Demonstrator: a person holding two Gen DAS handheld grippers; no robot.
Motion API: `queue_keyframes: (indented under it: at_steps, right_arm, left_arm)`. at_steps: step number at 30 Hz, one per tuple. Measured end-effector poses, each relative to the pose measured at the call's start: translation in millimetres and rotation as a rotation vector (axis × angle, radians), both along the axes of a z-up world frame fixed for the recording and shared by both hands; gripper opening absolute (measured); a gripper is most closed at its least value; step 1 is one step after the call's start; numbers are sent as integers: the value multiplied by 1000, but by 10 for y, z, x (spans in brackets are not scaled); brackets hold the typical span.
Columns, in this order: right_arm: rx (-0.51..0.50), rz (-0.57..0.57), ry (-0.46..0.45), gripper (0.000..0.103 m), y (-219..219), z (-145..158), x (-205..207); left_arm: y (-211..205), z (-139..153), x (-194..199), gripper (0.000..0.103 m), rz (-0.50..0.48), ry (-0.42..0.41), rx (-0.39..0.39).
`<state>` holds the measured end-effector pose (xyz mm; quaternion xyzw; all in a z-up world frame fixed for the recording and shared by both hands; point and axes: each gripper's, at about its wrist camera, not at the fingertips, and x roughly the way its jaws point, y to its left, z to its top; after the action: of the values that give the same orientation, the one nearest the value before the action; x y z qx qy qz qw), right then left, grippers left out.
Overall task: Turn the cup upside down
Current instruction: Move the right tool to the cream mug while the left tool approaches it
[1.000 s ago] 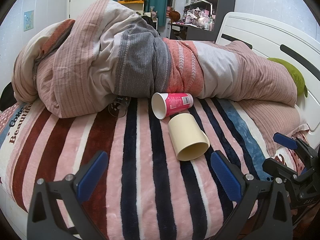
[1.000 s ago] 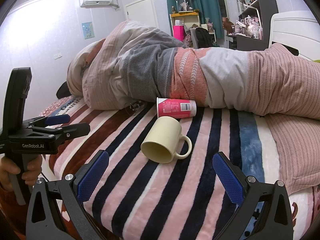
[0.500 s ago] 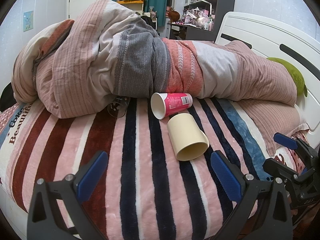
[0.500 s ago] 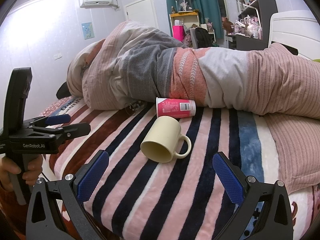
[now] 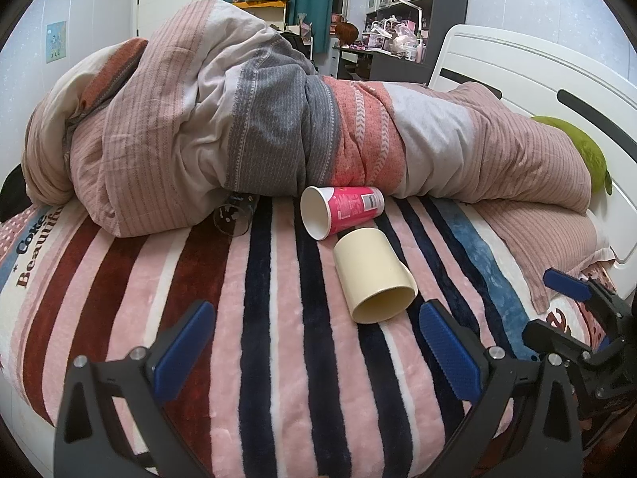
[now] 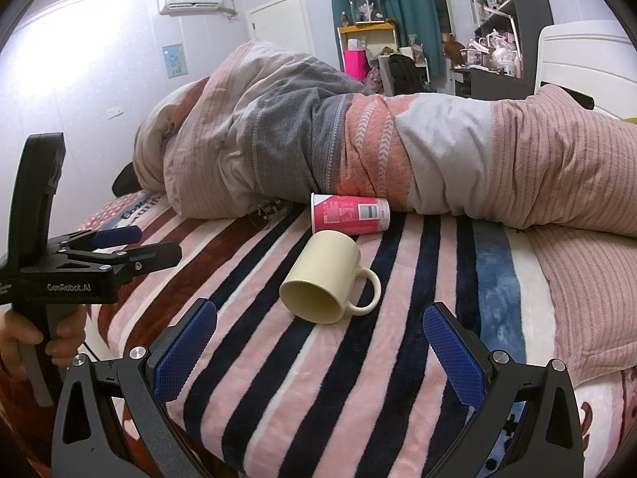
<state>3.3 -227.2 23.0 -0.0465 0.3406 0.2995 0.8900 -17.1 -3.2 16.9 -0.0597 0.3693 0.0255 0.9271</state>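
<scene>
A cream mug [image 5: 372, 275] lies on its side on the striped blanket, its mouth toward me; in the right wrist view [image 6: 324, 277] its handle points right. Behind it a pink paper cup [image 5: 340, 211] also lies on its side against the duvet, and shows in the right wrist view [image 6: 348, 214]. A clear glass [image 5: 233, 217] lies half under the duvet. My left gripper [image 5: 314, 336] is open and empty, just short of the mug. My right gripper [image 6: 318, 338] is open and empty, also just short of the mug.
A bulky rolled duvet [image 5: 239, 127] lies across the bed behind the cups. A white headboard [image 5: 537, 75] and a green plush [image 5: 581, 147] are on the right. The left gripper also shows at the left of the right wrist view [image 6: 119, 245].
Both grippers have crept slightly nearer the mug. Nothing on the bed has moved.
</scene>
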Motion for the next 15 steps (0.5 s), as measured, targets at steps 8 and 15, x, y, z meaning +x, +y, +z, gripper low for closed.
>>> queue_keyframes:
  at_steps: [8,15]
  right_arm:
    - [35,6,102,103,207,-406,462]
    - [-32,-29,239,103,779,-1100,1122]
  left_arm:
    - [187,-124,300,102,-16,-4,-18]
    - [447,-356,562,102,37,50,-43]
